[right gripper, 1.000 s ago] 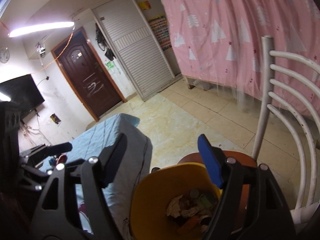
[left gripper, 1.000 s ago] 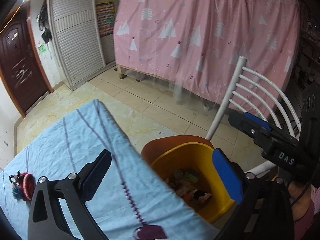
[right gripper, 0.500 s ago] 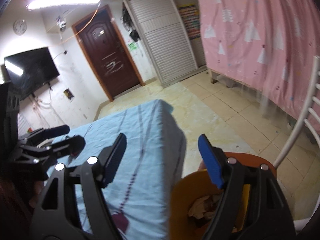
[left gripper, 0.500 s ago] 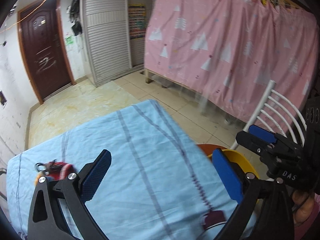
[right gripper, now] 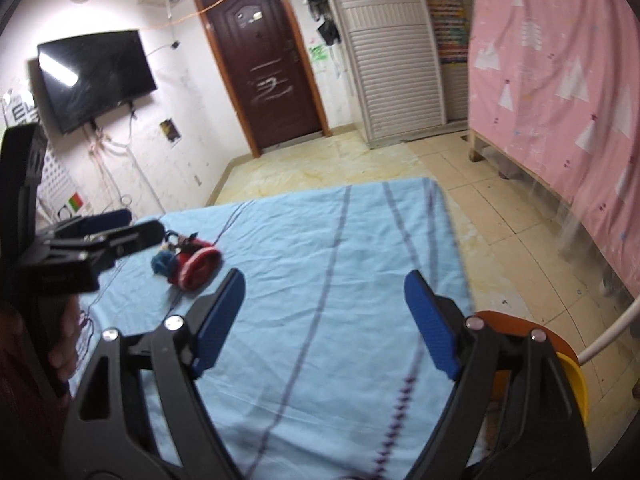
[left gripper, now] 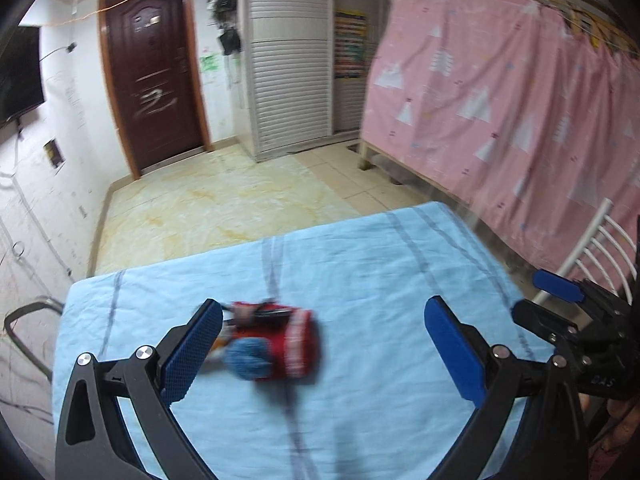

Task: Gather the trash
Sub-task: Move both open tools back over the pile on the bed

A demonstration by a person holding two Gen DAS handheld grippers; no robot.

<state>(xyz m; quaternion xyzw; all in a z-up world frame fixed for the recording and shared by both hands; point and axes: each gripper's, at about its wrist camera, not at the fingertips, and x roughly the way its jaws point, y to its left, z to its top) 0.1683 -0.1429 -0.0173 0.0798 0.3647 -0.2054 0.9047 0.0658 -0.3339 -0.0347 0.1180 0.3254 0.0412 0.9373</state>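
Note:
A red pouch with a blue pompom (left gripper: 276, 344) lies on the light blue tablecloth (left gripper: 360, 280); it also shows in the right wrist view (right gripper: 188, 264). My left gripper (left gripper: 324, 352) is open and empty, with the pouch between its fingers near the left finger (left gripper: 192, 352). It also shows at the left of the right wrist view (right gripper: 116, 232). My right gripper (right gripper: 324, 320) is open and empty above the cloth. The yellow trash bin (right gripper: 576, 384) sits at the table's right edge on an orange stool (right gripper: 516, 324), mostly hidden.
A white metal chair (left gripper: 600, 248) stands right of the table. A pink curtain (left gripper: 500, 120) hangs along the right. A brown door (right gripper: 264, 64), a white shutter cabinet (right gripper: 396, 56) and a wall TV (right gripper: 92, 76) are at the back. Tiled floor (left gripper: 220, 212) lies beyond the table.
Both grippers have swung left, away from the yellow bin and over the table. The red pouch has come between my left gripper's fingers. Both stay open.

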